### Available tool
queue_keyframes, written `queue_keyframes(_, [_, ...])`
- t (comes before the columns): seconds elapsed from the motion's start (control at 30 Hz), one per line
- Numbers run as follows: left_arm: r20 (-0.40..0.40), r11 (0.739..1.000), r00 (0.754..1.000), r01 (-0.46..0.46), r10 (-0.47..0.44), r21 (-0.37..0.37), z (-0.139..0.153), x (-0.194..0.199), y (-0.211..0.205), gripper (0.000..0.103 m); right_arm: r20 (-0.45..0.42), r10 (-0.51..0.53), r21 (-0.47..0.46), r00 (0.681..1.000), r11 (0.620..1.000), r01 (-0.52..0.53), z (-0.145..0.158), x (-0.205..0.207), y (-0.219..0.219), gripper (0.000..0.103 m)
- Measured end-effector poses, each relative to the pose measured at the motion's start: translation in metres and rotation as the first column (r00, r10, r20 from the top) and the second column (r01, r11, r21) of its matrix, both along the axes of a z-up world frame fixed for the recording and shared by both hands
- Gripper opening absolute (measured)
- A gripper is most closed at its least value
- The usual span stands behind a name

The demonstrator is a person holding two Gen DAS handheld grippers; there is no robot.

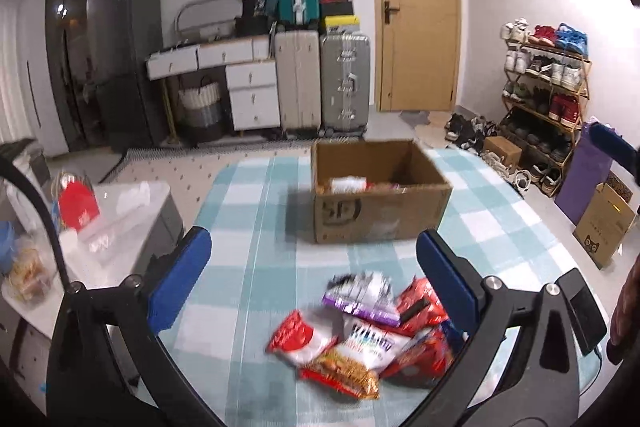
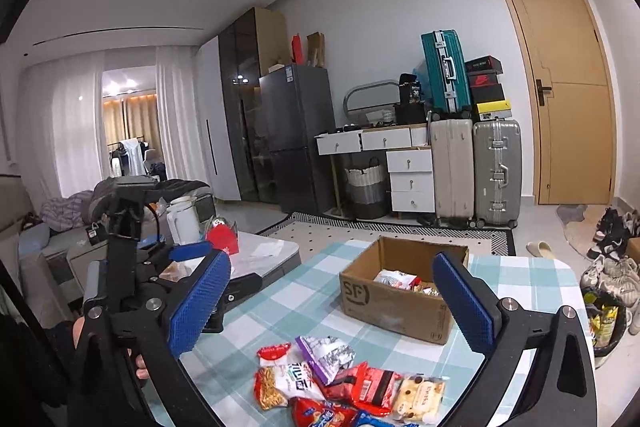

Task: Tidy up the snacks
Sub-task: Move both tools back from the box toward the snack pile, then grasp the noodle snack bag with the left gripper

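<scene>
Both claws stand wide open and empty: the left gripper (image 1: 314, 283) and right gripper (image 2: 332, 301) hover above a heap of snack packets (image 2: 340, 391) on the checked tablecloth (image 1: 256, 211). The packets look light, crinkly and slippery, likely crushable; pinching a sealed edge seems safest. Beyond them sits the cardboard box (image 1: 380, 215), already holding a few snacks
</scene>
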State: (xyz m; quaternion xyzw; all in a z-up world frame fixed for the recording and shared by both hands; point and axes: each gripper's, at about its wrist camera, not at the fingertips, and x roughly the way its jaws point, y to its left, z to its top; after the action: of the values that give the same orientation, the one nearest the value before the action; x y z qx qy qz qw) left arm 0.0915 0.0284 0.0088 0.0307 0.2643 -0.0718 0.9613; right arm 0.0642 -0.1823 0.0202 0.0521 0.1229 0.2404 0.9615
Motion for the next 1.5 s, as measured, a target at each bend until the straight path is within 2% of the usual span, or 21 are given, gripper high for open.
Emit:
queue_keyframes(0.1, [-0.031, 1.0, 1.0, -0.002, 0.001, -0.005, -0.027, 0.002, 0.008, 0.102, 0.009, -0.007, -0.011, 1.0, 1.0, 0.007, -0.015, -0.006, 0.003, 0.103])
queue_keyframes(0.2, [-0.053, 1.0, 0.998, 0.022, -0.022, 0.011, -0.057, 0.006, 0.011, 0.102, -0.036, -0.026, -0.032, 0.999, 0.999, 0.025, -0.03, -0.003, 0.005, 0.103])
queue_keyframes(0.3, [-0.119, 0.999, 0.992, 0.048, -0.047, 0.003, -0.093, 0.01, 0.013, 0.102, -0.073, -0.043, -0.028, 0.996, 0.999, 0.041, -0.049, -0.004, 0.004, 0.103])
queue_keyframes(0.47, [-0.17, 0.998, 0.983, 0.068, -0.067, 0.002, -0.134, 0.017, 0.012, 0.102, -0.131, -0.048, -0.06, 0.99, 0.997, 0.041, -0.081, -0.005, 0.01, 0.103])
queue_keyframes(0.73, [-0.213, 0.992, 0.969, 0.128, -0.122, 0.015, -0.166, 0.025, -0.005, 0.102, -0.244, -0.054, -0.041, 0.968, 0.998, 0.045, -0.129, -0.006, 0.016, 0.103])
queue_keyframes(0.97, [-0.236, 0.984, 0.956, 0.179, -0.172, 0.008, -0.18, 0.04, -0.013, 0.102, -0.276, -0.041, -0.024, 0.96, 0.999, 0.036, -0.148, -0.011, 0.016, 0.103])
queue_keyframes(1.13, [-0.25, 0.977, 0.947, 0.213, -0.202, 0.018, -0.183, 0.042, -0.021, 0.101, -0.284, -0.036, -0.018, 0.958, 0.999, 0.032, -0.15, -0.011, 0.016, 0.103])
queue_keyframes(1.17, [-0.253, 0.976, 0.945, 0.217, -0.206, 0.017, -0.184, 0.043, -0.022, 0.1, -0.286, -0.036, -0.018, 0.958, 0.999, 0.032, -0.149, -0.011, 0.015, 0.103])
queue_keyframes(1.27, [-0.274, 0.971, 0.934, 0.239, -0.23, 0.002, -0.189, 0.047, -0.026, 0.084, -0.29, -0.034, -0.014, 0.956, 0.999, 0.032, -0.15, -0.01, 0.014, 0.103])
queue_keyframes(1.33, [-0.284, 0.966, 0.926, 0.257, -0.251, -0.018, -0.191, 0.048, -0.026, 0.068, -0.291, -0.035, -0.012, 0.956, 0.999, 0.033, -0.151, -0.011, 0.012, 0.103])
queue_keyframes(1.37, [-0.281, 0.964, 0.923, 0.266, -0.262, -0.023, -0.191, 0.049, -0.026, 0.068, -0.293, -0.036, -0.011, 0.956, 0.999, 0.034, -0.151, -0.011, 0.012, 0.103])
queue_keyframes(1.43, [-0.28, 0.959, 0.919, 0.284, -0.278, -0.02, -0.192, 0.044, -0.028, 0.057, -0.297, -0.037, -0.008, 0.954, 0.999, 0.037, -0.151, -0.01, 0.011, 0.103])
queue_keyframes(1.5, [-0.283, 0.956, 0.914, 0.293, -0.29, -0.034, -0.191, 0.043, -0.027, 0.052, -0.299, -0.037, -0.005, 0.954, 0.999, 0.037, -0.151, -0.01, 0.01, 0.103])
